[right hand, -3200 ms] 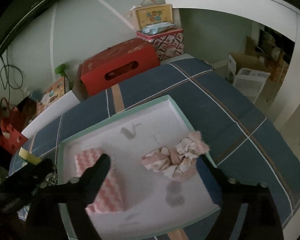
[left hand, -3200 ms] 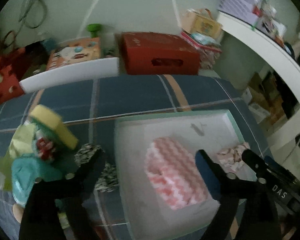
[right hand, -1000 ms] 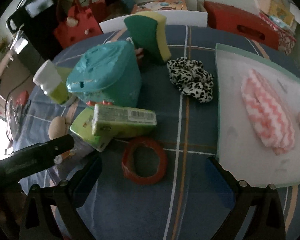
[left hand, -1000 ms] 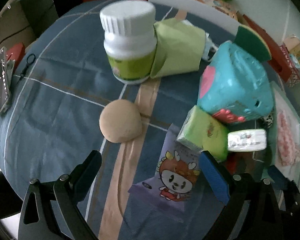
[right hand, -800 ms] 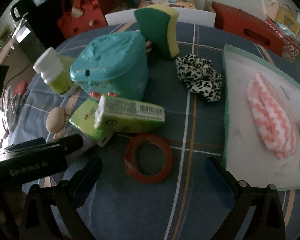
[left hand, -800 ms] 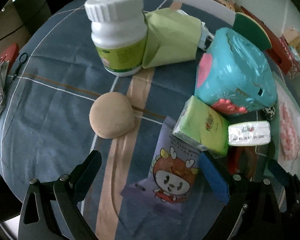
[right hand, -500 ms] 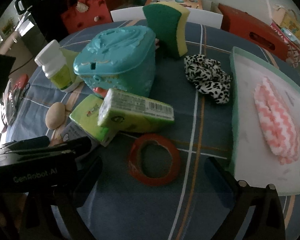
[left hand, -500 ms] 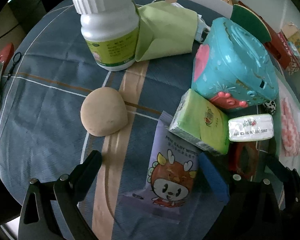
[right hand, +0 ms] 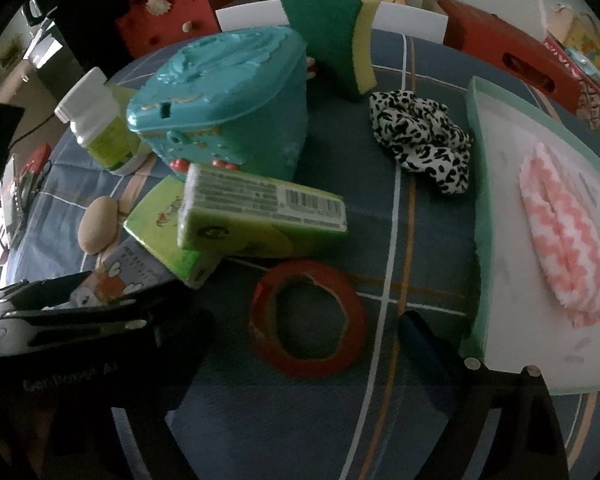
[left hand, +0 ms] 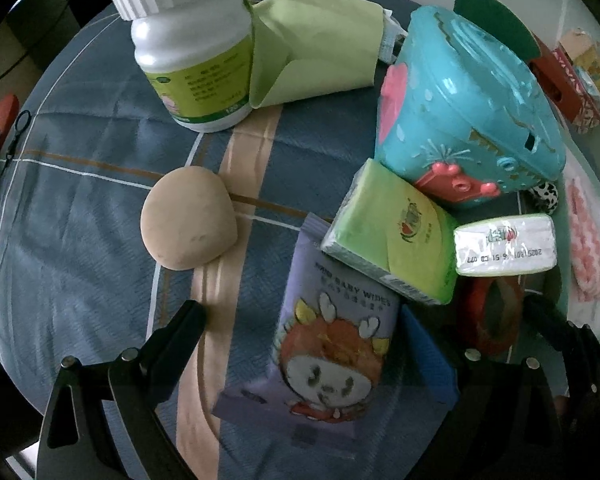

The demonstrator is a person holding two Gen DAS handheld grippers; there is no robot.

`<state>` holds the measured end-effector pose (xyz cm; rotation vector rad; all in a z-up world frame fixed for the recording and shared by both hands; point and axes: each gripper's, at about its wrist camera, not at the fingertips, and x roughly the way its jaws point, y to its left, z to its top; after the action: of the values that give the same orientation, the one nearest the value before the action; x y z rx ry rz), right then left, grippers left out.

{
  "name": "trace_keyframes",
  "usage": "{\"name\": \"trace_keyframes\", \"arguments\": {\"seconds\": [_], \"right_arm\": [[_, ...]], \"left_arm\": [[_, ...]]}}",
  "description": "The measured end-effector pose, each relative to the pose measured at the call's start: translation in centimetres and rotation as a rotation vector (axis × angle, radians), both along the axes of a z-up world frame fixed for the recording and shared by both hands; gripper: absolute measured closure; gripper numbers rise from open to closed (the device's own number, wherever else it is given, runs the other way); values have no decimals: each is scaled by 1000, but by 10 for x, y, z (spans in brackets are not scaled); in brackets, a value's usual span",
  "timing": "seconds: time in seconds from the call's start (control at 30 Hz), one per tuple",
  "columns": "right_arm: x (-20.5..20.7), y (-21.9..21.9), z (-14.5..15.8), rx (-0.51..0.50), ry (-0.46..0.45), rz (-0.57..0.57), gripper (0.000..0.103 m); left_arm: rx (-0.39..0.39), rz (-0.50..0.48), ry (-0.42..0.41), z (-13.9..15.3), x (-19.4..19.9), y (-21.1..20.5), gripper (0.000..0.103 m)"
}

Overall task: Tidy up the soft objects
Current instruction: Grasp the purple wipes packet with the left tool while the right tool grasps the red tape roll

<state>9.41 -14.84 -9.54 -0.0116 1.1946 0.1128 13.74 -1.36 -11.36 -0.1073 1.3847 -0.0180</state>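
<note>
Wipes (left hand: 332, 344), a flat purple foil pack, lie between the spread fingers of our left gripper (left hand: 304, 332), untouched. We judge it light, squashy and slick, best pinched across its narrow sides. Our right gripper (right hand: 300, 320) stands wide, jaws just closing a little, around a stiff red tape ring (right hand: 308, 316), not pressing it. Beyond its fingers lies a crumpled leopard scrunchie (right hand: 420, 144).

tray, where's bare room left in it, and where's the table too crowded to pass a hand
The tray floor is bare between its near rim and the pink zigzag cloth. It is crowded from the teal tub down through the green packs to the red tape ring.
</note>
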Motion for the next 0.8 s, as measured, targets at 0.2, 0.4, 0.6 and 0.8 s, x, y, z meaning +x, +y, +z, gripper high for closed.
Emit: {"name": "trace_keyframes", "arguments": {"seconds": [0.2,0.4,0.6,0.8], "right_arm": [[0,7,-12,-24,3,7,8],[-1,11,-11,-24,-1,6,9],[4,8,-11,-41,-12,4,20],[11,8,-14,-58,-12,12,28]], "left_arm": [[5,-11,6,-9,1,-14,6],[16,-11,-6,-9,3,-15,15],[18,-5,-15,-10,5,-21,23],[46,-6,-22,-12,6,-24,23]]}}
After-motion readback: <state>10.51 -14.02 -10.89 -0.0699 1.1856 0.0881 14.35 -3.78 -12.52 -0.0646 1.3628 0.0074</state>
